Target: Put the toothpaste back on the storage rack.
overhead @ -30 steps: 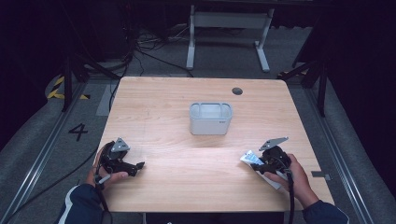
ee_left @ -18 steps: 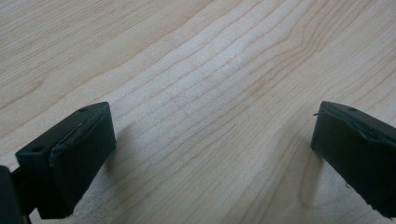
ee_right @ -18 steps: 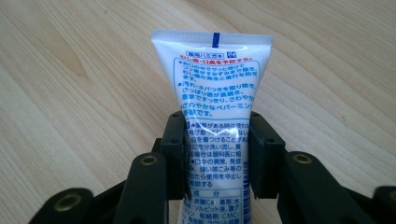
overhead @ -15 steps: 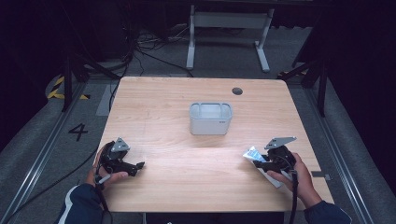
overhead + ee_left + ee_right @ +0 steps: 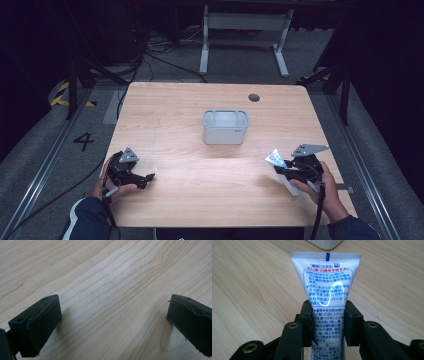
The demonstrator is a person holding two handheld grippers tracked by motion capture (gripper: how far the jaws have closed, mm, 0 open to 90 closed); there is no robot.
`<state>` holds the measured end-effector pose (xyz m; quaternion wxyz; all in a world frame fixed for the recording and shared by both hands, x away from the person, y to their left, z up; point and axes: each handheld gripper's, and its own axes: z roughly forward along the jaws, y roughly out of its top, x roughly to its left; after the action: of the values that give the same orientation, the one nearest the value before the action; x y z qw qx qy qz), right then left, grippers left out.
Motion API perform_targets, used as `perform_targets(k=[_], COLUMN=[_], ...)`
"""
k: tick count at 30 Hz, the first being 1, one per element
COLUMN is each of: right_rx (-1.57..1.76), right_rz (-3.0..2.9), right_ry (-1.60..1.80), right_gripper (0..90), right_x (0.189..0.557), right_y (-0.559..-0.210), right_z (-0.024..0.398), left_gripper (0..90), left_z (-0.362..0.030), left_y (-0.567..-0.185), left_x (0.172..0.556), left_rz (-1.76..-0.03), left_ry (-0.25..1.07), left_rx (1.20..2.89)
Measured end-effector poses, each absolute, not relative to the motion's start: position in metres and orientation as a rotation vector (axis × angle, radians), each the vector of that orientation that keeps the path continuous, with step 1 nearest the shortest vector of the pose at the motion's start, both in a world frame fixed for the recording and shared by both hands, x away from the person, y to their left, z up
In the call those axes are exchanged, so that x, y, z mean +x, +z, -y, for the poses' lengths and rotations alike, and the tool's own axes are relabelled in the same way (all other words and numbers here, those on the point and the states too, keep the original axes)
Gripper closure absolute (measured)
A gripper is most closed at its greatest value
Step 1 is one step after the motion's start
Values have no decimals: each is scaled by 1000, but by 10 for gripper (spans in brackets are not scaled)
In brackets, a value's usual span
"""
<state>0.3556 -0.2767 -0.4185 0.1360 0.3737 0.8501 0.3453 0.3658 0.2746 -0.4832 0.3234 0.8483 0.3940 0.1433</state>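
Observation:
A white toothpaste tube (image 5: 327,287) with blue and red print is clamped between the jaws of my right gripper (image 5: 328,323), its flat crimped end pointing away from me. In the high view the tube (image 5: 275,159) sticks out of the right gripper (image 5: 286,172) toward the table's middle, lifted a little off the wood at the right front. My left gripper (image 5: 145,179) rests at the left front; its jaws stand wide apart over bare wood (image 5: 112,302) with nothing between them.
A grey rectangular bin (image 5: 225,127) stands open-topped in the middle of the wooden table (image 5: 200,195); its near corner (image 5: 324,243) shows just beyond the tube. A round cable hole (image 5: 254,97) lies at the back right. Dark floor and a metal frame lie behind.
The right gripper has risen slightly with the tube, whose far end now tilts up off the table. The left gripper has stayed in place.

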Motion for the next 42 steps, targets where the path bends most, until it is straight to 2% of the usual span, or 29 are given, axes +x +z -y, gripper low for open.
perform_targets(k=[15, 42], right_rx=[1006, 822], right_rz=[-2336, -2274], right_ry=[1218, 1365], right_gripper=[670, 668], right_x=[357, 379], right_y=[-386, -354], right_z=[281, 239], left_gripper=[2, 2], left_z=[-275, -275], left_y=[-483, -483], left_x=[366, 366], left_rz=[-1032, -1032], left_ry=[378, 378], left_rx=[2228, 2227])
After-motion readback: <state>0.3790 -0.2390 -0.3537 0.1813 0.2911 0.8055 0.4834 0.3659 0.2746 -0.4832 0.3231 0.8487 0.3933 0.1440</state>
